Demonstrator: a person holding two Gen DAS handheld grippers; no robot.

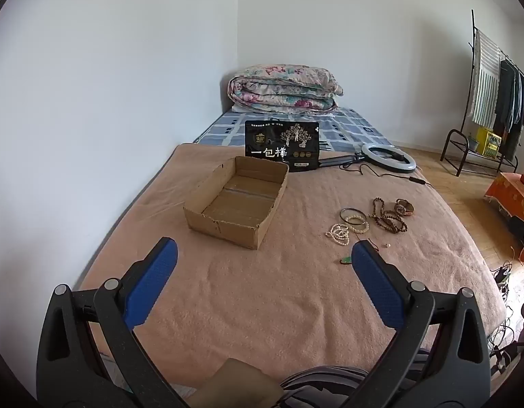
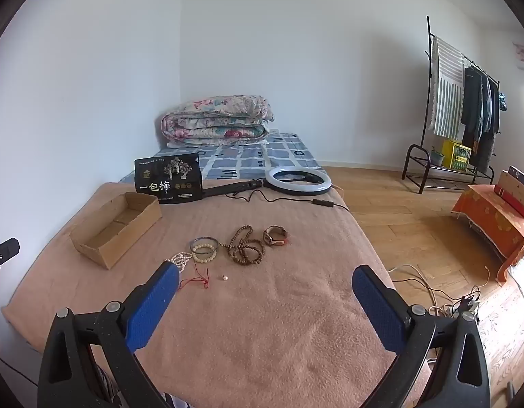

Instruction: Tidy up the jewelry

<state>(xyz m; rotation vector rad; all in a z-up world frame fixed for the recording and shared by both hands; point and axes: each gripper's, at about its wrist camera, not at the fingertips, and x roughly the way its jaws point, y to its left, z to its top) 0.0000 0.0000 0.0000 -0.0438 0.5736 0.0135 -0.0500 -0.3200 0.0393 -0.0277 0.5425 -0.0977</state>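
Note:
An empty cardboard box [image 1: 236,200] [image 2: 115,227] lies on the pink blanket [image 1: 279,289] [image 2: 279,306]. To its right the jewelry is spread out: a brown bead string [image 1: 386,219] [image 2: 245,250], a wristwatch [image 1: 404,207] [image 2: 275,235], a metal bangle with a cream bead bracelet [image 1: 355,219] [image 2: 204,250], a pearl strand [image 1: 338,233] [image 2: 180,260], a red cord [image 2: 197,280], a green pendant [image 1: 346,261] and a single pearl [image 1: 387,245] [image 2: 224,277]. My left gripper [image 1: 263,255] is open and empty, near the box. My right gripper [image 2: 265,280] hangs open and empty just short of the jewelry.
A black printed packet [image 1: 282,144] [image 2: 168,178] stands behind the box, beside a ring light [image 1: 388,158] [image 2: 297,180] with its cable. A folded floral quilt [image 1: 284,90] lies at the bed's head. Right of the bed are wooden floor, a clothes rack [image 2: 466,119] and loose cables [image 2: 449,302].

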